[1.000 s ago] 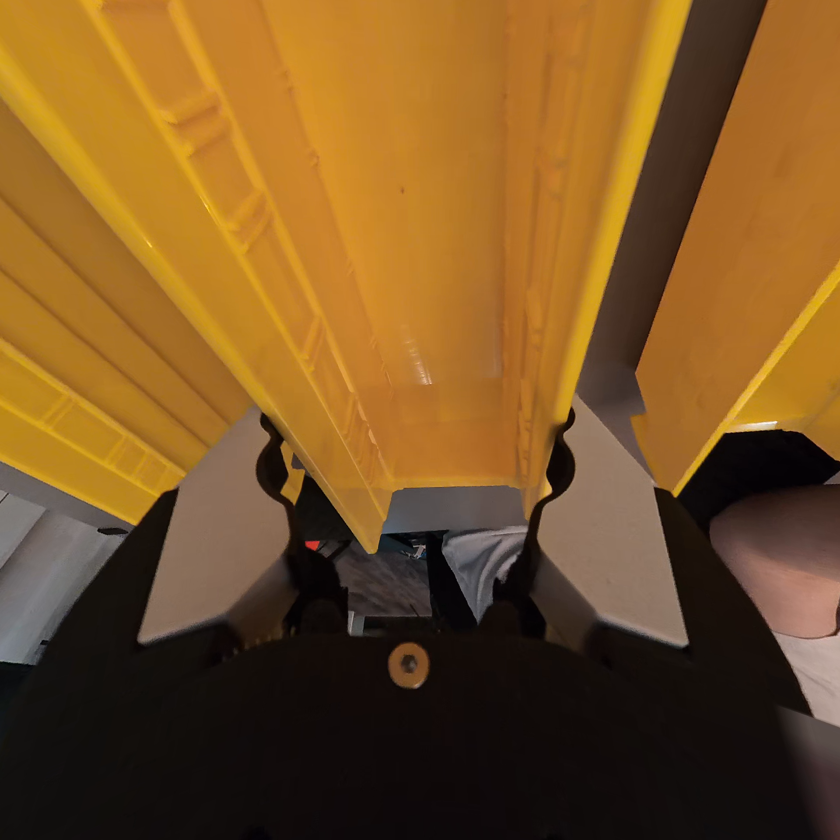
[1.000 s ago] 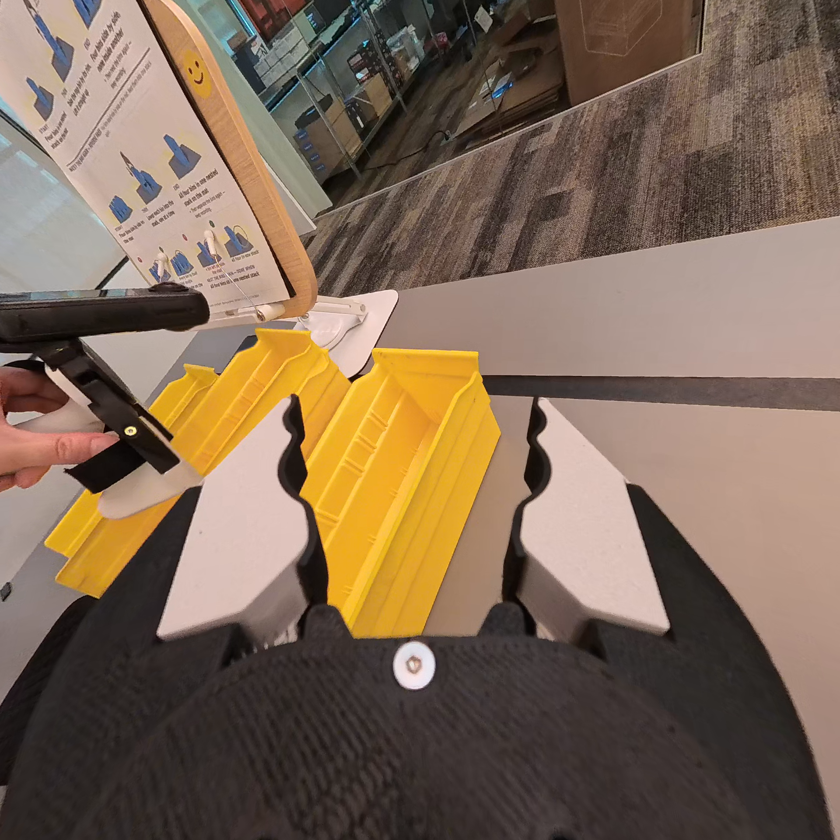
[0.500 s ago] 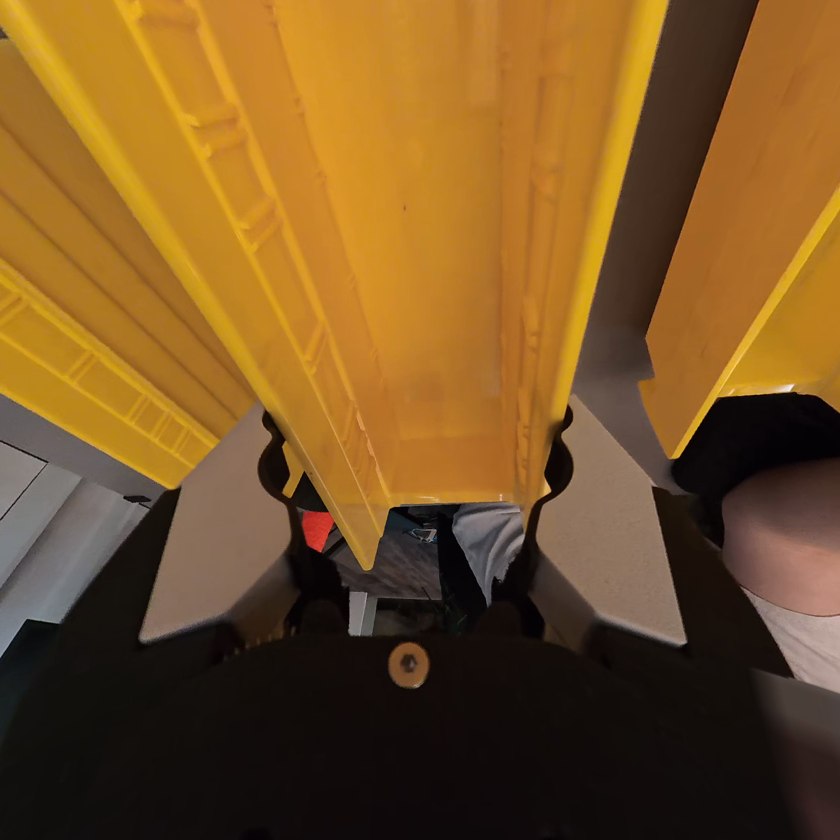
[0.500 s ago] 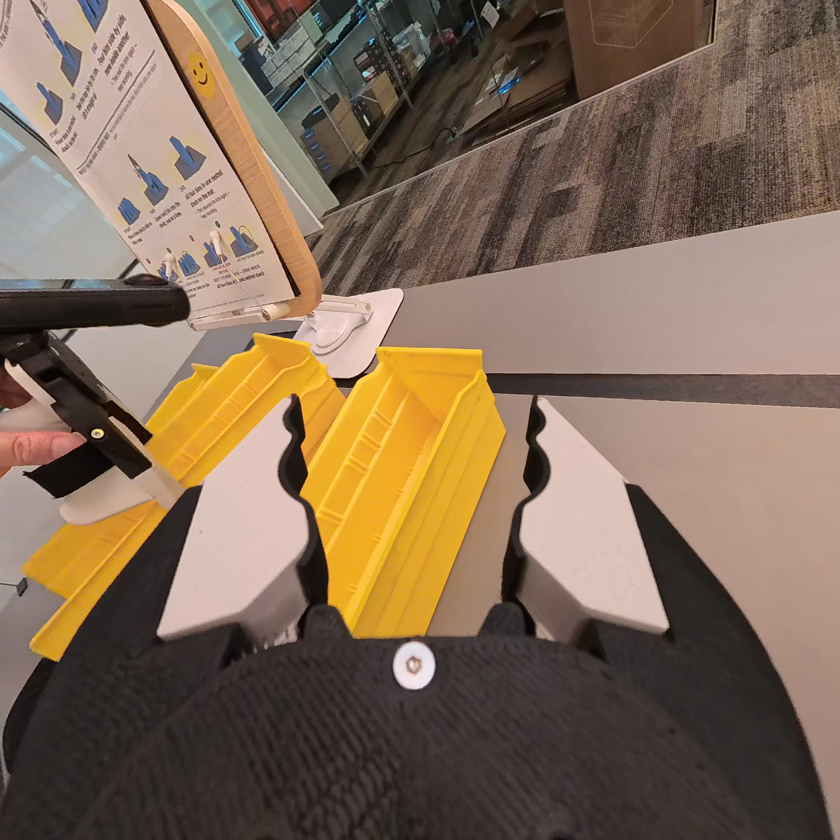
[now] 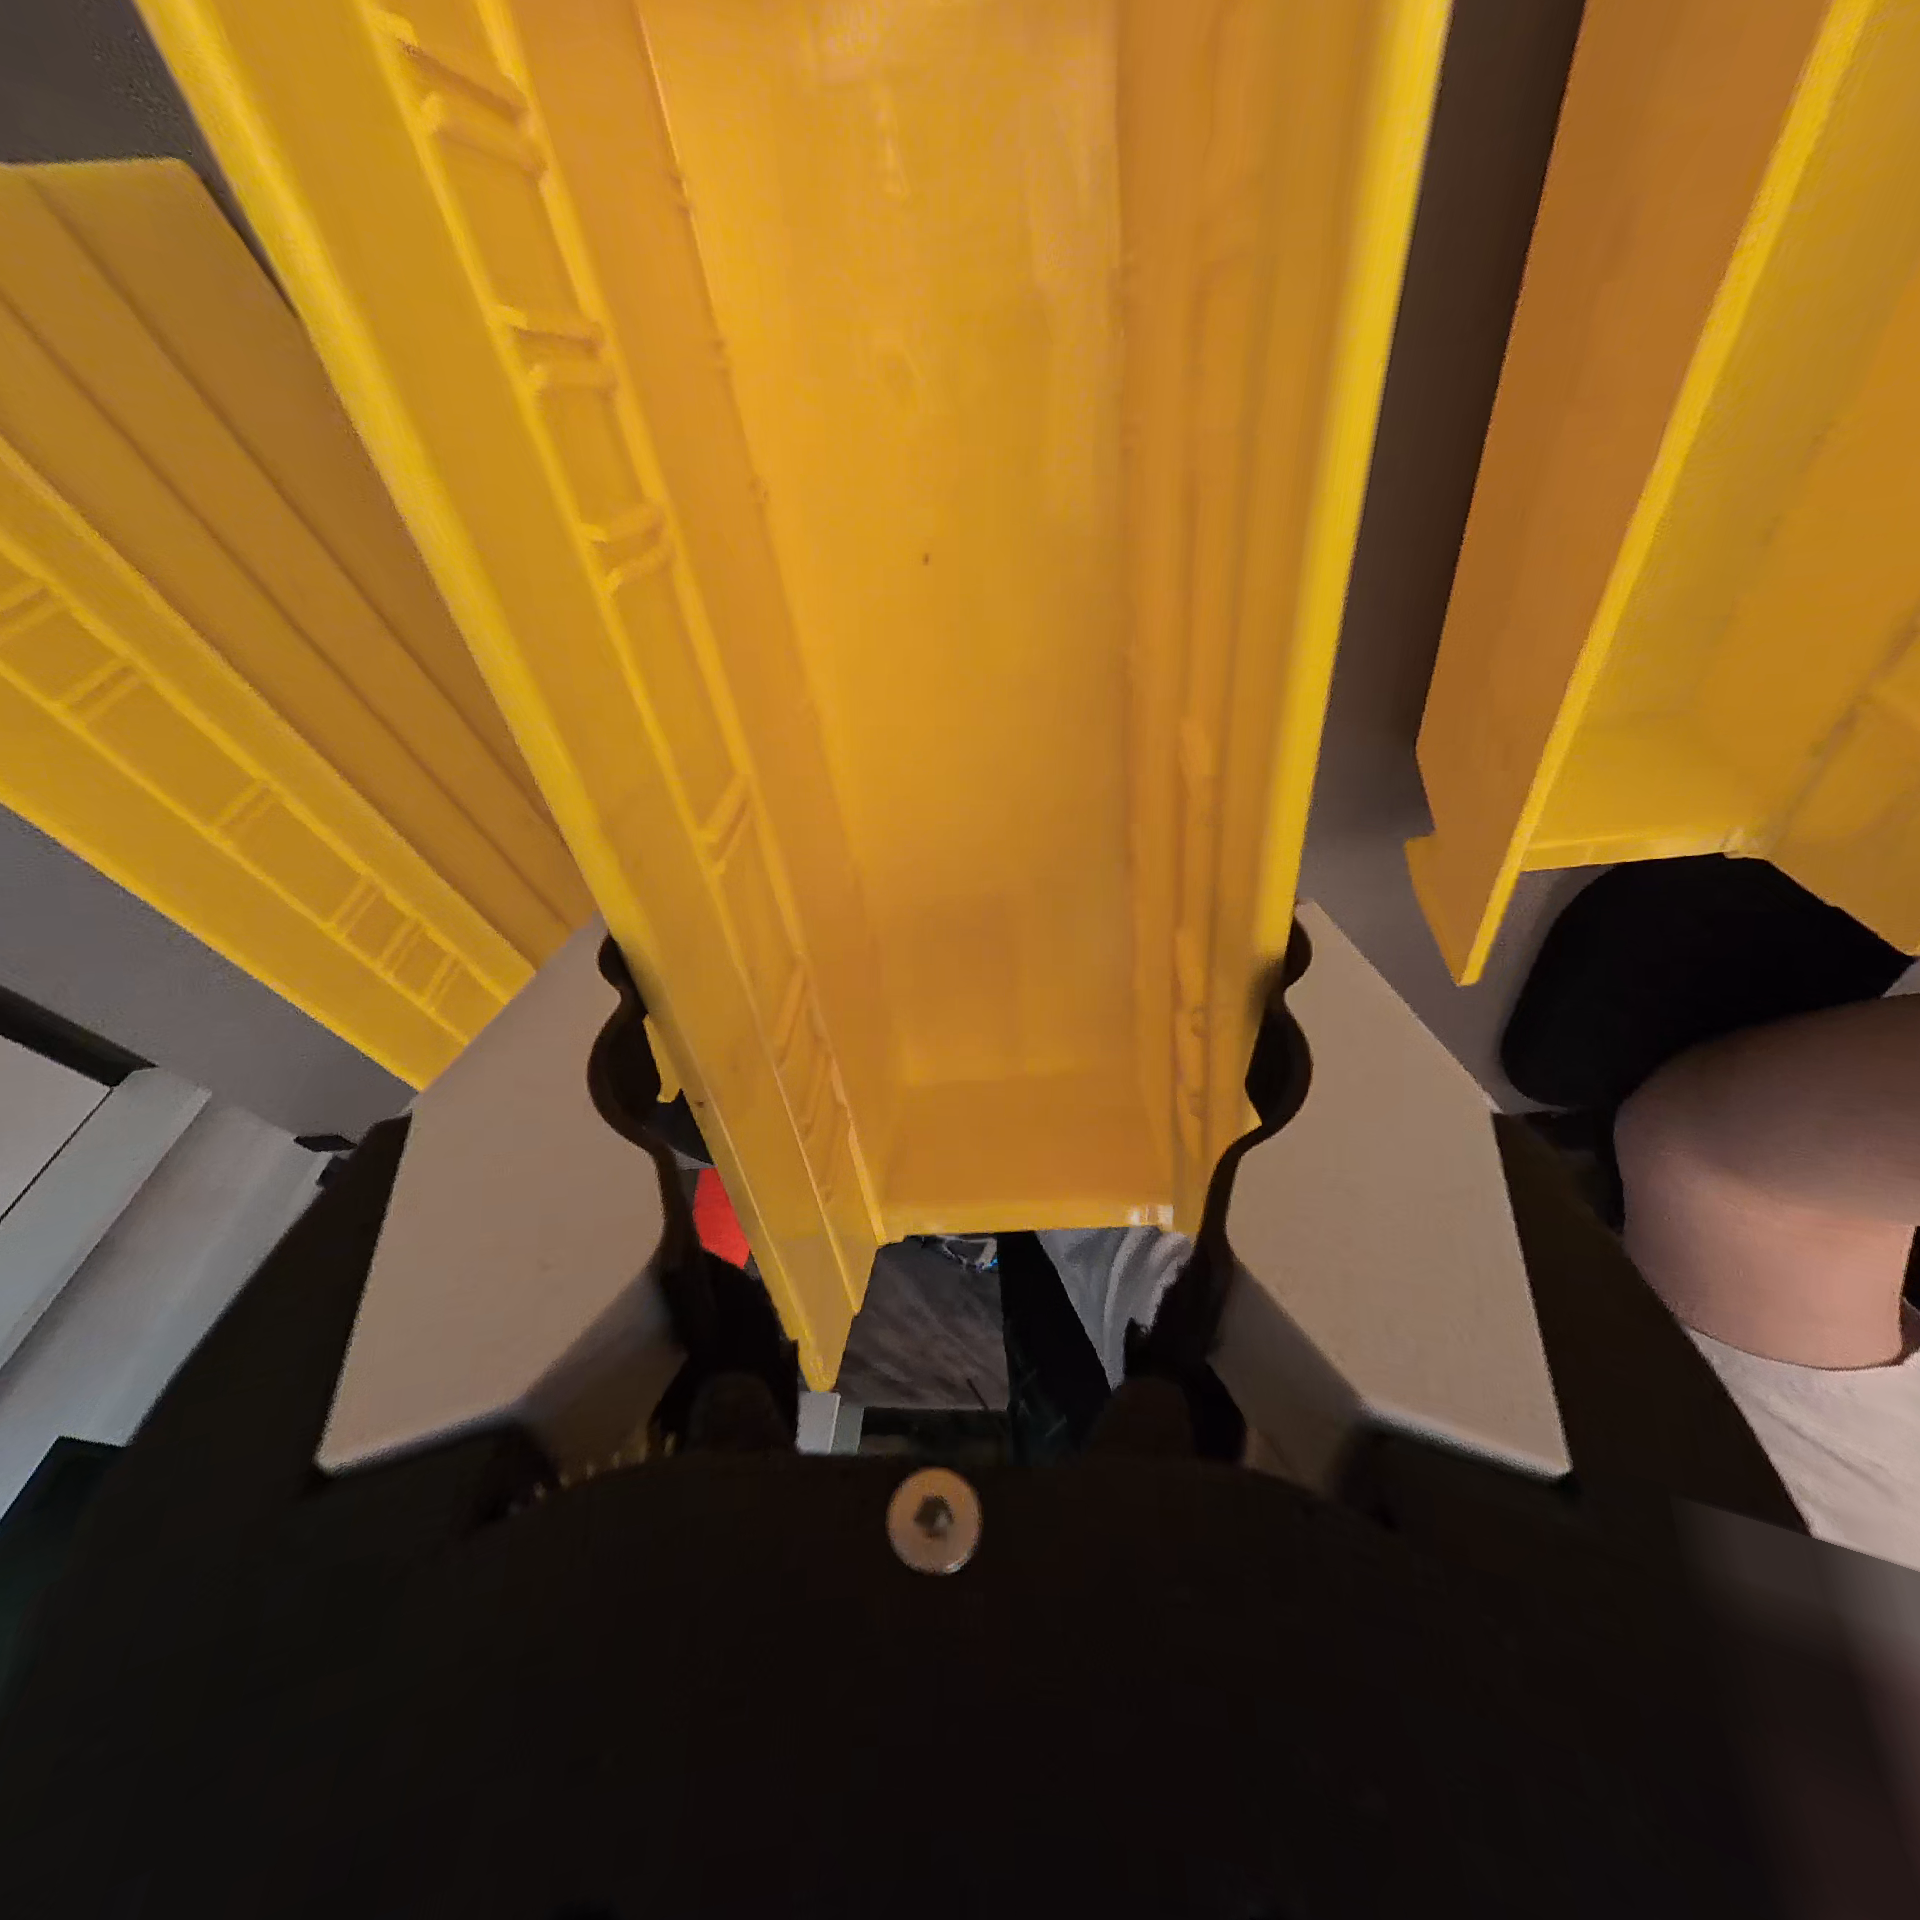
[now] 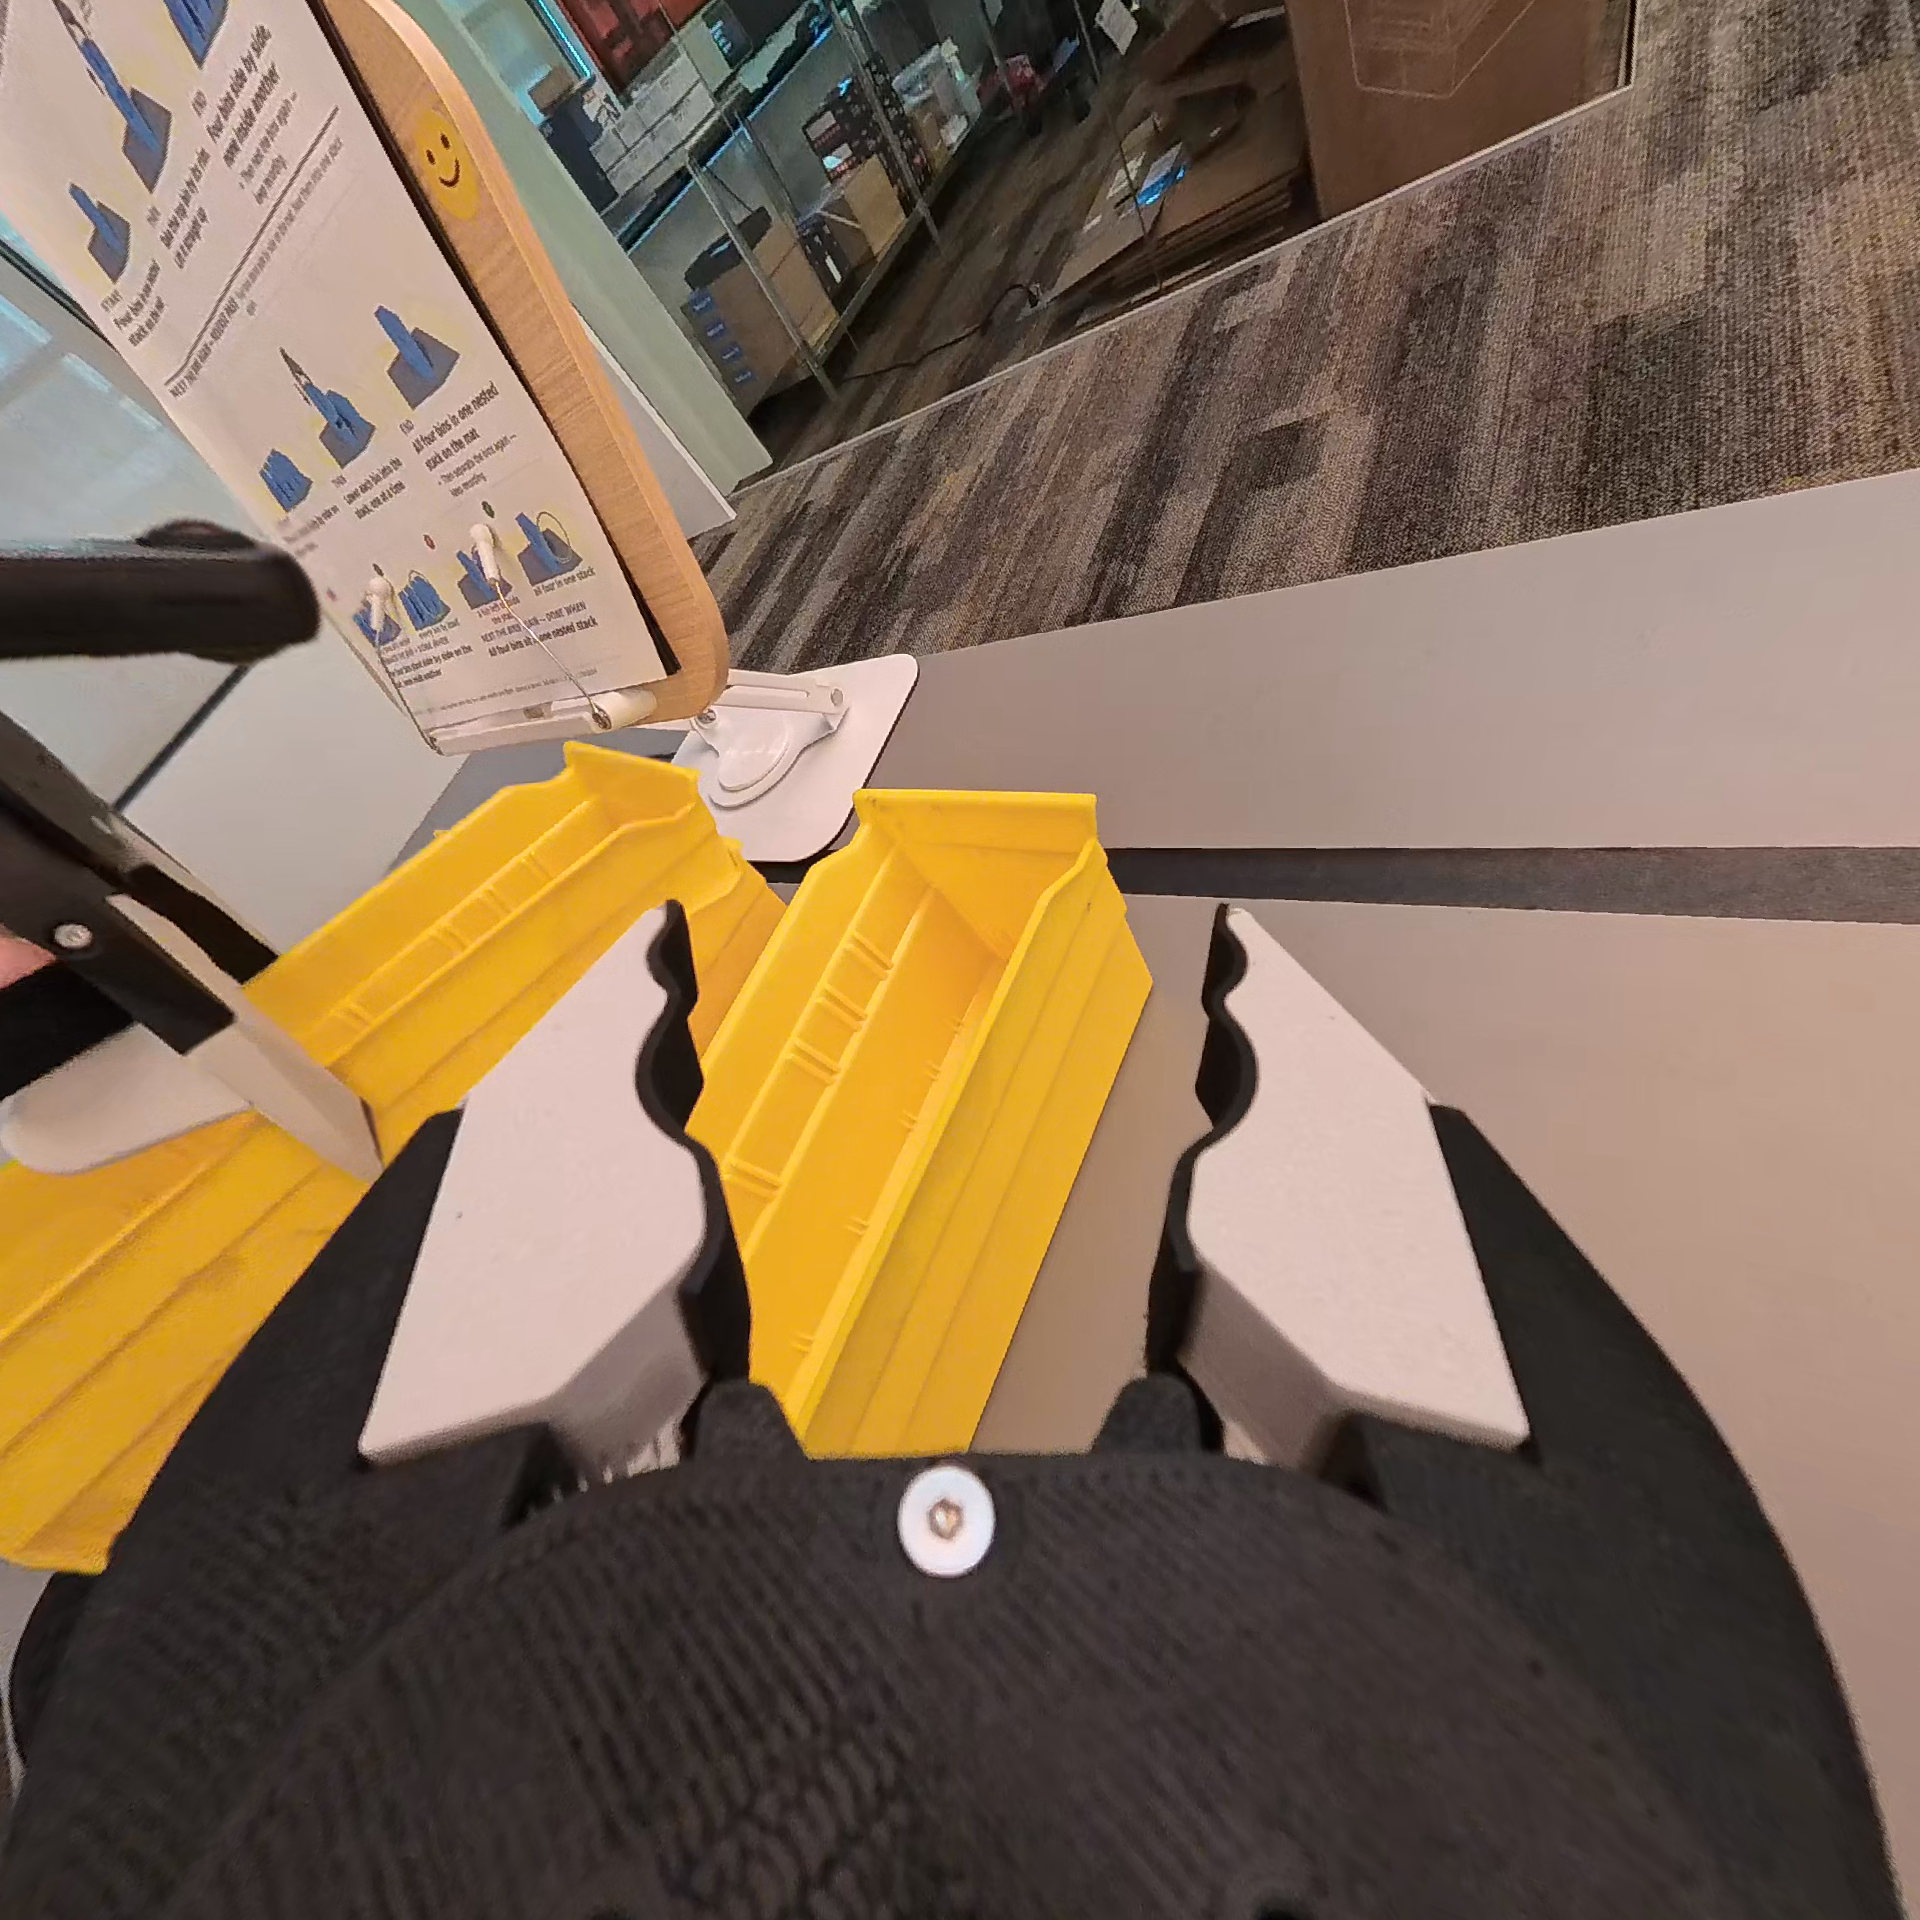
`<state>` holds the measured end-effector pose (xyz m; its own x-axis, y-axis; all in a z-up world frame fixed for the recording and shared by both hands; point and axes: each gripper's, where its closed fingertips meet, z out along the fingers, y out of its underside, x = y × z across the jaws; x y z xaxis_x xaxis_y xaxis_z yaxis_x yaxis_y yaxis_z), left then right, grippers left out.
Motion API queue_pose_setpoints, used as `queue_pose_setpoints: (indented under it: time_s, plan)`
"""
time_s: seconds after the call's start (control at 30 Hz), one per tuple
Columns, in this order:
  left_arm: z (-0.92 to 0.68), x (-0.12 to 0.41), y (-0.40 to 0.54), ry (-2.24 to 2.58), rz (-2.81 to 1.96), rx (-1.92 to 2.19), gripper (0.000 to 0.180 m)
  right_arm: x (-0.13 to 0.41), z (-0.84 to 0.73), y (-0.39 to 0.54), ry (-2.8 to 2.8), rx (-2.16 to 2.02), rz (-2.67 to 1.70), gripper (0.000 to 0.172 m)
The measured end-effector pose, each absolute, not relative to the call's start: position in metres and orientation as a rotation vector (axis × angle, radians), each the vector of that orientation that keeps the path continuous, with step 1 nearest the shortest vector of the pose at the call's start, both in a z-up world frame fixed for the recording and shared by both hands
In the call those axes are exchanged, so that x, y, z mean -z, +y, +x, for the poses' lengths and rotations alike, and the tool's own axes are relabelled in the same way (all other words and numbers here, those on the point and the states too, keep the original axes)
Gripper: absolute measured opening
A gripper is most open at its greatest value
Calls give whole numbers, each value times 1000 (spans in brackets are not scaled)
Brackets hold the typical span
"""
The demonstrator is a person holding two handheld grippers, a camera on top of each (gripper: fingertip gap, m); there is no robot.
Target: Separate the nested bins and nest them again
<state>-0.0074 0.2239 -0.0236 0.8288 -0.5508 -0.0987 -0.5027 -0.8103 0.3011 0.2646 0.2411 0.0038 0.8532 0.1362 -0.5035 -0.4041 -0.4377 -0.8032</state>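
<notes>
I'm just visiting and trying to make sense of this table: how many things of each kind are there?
Yellow bins: 3, one gripped by the left tool, one under it, one on the table below the open right tool
Handheld tools: 2
Sign board on a stand: 1
Total: 6, though more bins could be nested unseen.

left tool (image 5: 951, 1023) clamped, right tool (image 6: 951, 1039) spread

Black textured gripper (image 6: 951, 1039) bodies, pale grey wedge fingers (image 6: 561, 1174), wavy black pads, one silver screw (image 6: 943, 1520) each
</notes>
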Motion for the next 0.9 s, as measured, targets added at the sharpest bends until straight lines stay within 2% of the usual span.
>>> queue_pose_setpoints:
  time_s: [0.03,0.57,0.73,0.9]
  plan:
    - [-8,19,224,-807,2751,264,118,-4,265,241,199,-618,-1934,98]
    - [-96,-80,242,-844,2904,260,118,1,265,242,195,-572,-1964,98]
    - [-179,-81,261,-700,2952,285,118,5,263,244,182,-519,-1997,98]
    - [-264,-56,284,-548,2966,348,118,5,257,245,144,-451,-2027,98]
